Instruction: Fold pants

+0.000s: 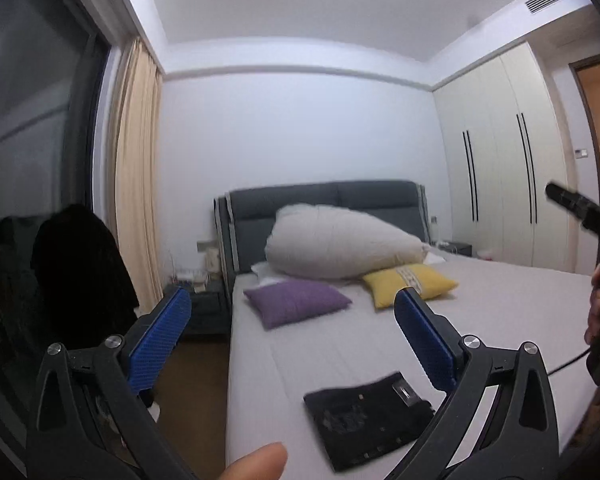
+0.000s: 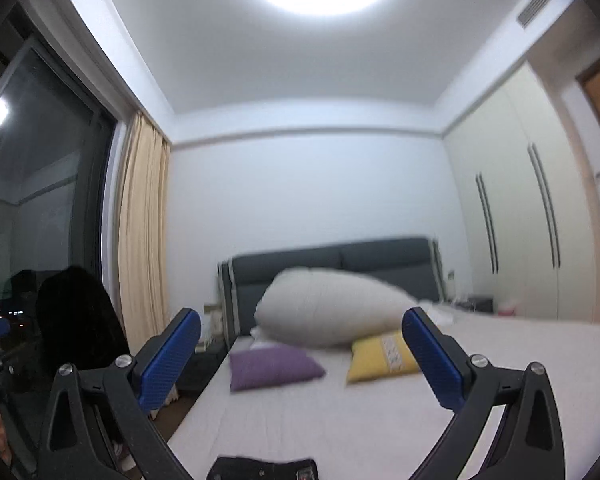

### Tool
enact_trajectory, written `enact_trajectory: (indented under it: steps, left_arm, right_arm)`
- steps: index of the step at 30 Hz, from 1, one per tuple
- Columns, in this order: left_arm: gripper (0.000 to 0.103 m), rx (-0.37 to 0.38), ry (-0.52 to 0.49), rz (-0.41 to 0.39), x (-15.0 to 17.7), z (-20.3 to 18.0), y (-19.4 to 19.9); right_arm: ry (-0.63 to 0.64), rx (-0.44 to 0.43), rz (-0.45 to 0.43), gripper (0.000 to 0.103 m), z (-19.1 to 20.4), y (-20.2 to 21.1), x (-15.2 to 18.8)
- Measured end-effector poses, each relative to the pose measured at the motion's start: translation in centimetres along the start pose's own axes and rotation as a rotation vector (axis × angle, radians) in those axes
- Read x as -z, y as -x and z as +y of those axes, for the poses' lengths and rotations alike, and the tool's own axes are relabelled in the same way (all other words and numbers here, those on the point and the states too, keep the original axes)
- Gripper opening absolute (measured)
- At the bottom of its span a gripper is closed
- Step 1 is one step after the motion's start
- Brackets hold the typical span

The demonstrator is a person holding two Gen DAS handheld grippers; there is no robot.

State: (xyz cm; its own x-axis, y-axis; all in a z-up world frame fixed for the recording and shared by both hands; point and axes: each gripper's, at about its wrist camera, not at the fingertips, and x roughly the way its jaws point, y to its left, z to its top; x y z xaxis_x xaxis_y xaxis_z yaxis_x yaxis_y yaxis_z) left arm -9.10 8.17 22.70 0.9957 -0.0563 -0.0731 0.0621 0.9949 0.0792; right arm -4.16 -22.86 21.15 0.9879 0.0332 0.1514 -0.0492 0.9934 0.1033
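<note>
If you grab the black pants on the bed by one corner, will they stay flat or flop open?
The black pants are soft cloth in a folded stack, so they'd probably droop and unfold. Pushed, they'd likely bunch on the bed sheet rather than slide.

1. The left claw [image 1: 292, 320] stands wide open above the bed [image 1: 500, 320], holding nothing.
2. The black pants [image 1: 366, 420] lie folded into a small packet on the near part of the bed.
3. A purple cushion [image 1: 296, 306], a yellow cushion [image 1: 410, 282] and a big white pillow [image 1: 340, 250] lie by the grey headboard [image 1: 300, 200].
4. The right claw [image 1: 572, 204] shows at the right edge.
</note>
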Motion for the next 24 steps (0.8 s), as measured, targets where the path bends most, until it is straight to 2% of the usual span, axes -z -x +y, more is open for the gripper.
enact_trajectory:
  steps: [2,4,5,6,8,11,14,16,18,22,24]
  left_arm:
    - [0.103,0.0,0.005,0.043,-0.3,0.0,0.7]
    - [0.103,-0.024,0.011,0.121,0.4,-0.3,0.4]
    - [0.103,-0.052,0.014,0.175,0.7,0.0,0.1]
    - [0.103,-0.084,0.033,0.266,1.6,-0.4,-1.4]
    - [0.103,-0.088,0.074,0.368,3.3,-0.2,-2.7]
    - [0.103,-0.077,0.145,0.507,6.3,0.0,-3.9]
    - [0.103,-0.076,0.156,0.555,8.7,-0.4,-4.7]
    - [0.103,-0.084,0.129,0.57,10.1,-1.0,-4.9]
    - [0.103,-0.088,0.116,0.591,11.6,-1.7,-4.9]
    - [0.103,-0.085,0.125,0.625,14.2,-2.3,-6.1]
    - [0.103,-0.076,0.128,0.646,16.4,-2.8,-8.7]
  right_arm:
    - [-0.024,-0.013,0.029,0.103,0.5,1.1,-1.4]
    - [-0.044,-0.004,0.047,0.103,0.8,1.1,-1.3]
    - [-0.048,-0.003,0.065,0.103,1.1,0.7,-1.3]
    - [-0.045,-0.017,0.087,0.103,1.5,0.9,-1.3]
    - [-0.036,-0.018,0.133,0.103,2.1,1.3,-0.5]
    - [-0.046,-0.009,0.27,0.103,2.4,0.5,2.0]
    - [-0.047,0.024,0.412,0.103,2.8,0.7,4.7]
    - [-0.029,0.076,0.532,0.103,3.2,-0.1,7.2]
    - [-0.036,0.09,0.628,0.103,3.2,-1.1,9.4]
    - [-0.026,0.113,0.734,0.103,3.5,-1.6,12.8]
    - [-0.02,0.114,0.763,0.103,3.6,-1.7,14.1]
